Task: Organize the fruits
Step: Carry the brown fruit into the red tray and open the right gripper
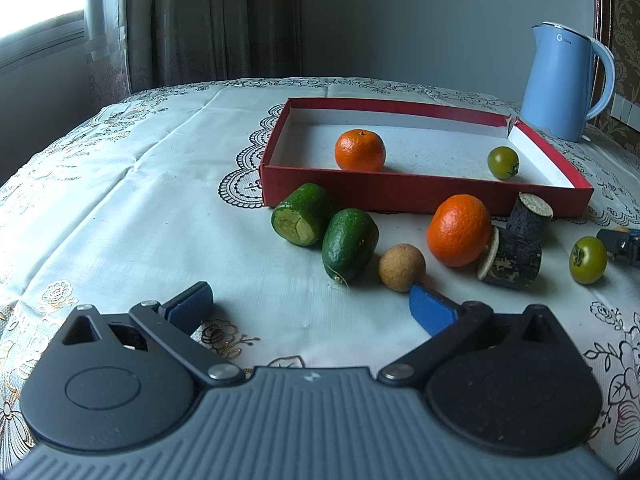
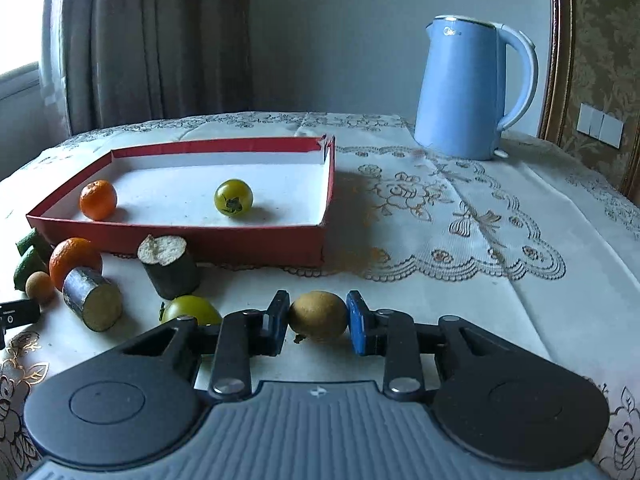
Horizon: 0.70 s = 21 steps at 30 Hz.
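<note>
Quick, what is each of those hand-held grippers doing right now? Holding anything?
Left hand-held gripper: open, holding nothing.
Right hand-held gripper: closed on a small brownish-yellow fruit, fingers against both its sides.

Red box (image 1: 400, 192) white inside, orange mandarin (image 1: 360, 150), green tomato (image 1: 503, 163), pale-blue kettle (image 2: 464, 88), floral-patterned tablecloth (image 1: 120, 200)

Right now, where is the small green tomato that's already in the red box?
In the left wrist view the green tomato lies inside the red box, toward its right end, with the orange in the box to its left and the blue kettle beyond.
</note>
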Motion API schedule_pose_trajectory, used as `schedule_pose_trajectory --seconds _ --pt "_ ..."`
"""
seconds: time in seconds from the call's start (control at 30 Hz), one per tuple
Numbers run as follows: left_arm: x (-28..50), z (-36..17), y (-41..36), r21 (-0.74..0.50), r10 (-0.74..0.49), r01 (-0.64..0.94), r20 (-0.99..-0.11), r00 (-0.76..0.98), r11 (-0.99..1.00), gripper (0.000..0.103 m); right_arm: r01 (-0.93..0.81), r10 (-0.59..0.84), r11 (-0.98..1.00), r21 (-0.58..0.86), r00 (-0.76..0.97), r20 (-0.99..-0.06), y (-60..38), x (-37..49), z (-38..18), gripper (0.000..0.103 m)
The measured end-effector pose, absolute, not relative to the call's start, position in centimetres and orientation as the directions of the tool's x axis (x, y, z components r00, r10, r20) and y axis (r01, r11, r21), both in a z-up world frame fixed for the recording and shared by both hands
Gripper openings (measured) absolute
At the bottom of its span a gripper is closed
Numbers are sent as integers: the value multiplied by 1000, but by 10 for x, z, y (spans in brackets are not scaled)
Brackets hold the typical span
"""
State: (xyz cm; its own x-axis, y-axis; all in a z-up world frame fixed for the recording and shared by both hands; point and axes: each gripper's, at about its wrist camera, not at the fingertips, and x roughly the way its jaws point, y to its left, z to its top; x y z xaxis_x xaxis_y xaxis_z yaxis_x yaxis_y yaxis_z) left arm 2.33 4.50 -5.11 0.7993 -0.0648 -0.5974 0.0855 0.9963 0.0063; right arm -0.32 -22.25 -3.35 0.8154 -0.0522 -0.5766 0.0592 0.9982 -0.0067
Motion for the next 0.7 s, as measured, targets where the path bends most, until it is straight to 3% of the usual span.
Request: schedule_pose_trajectory --seconds 0.7 --pt "23 -51 45 7 -65 86 -598 799 996 103 37 -72 996 -81 875 -479 -217 49 7 30"
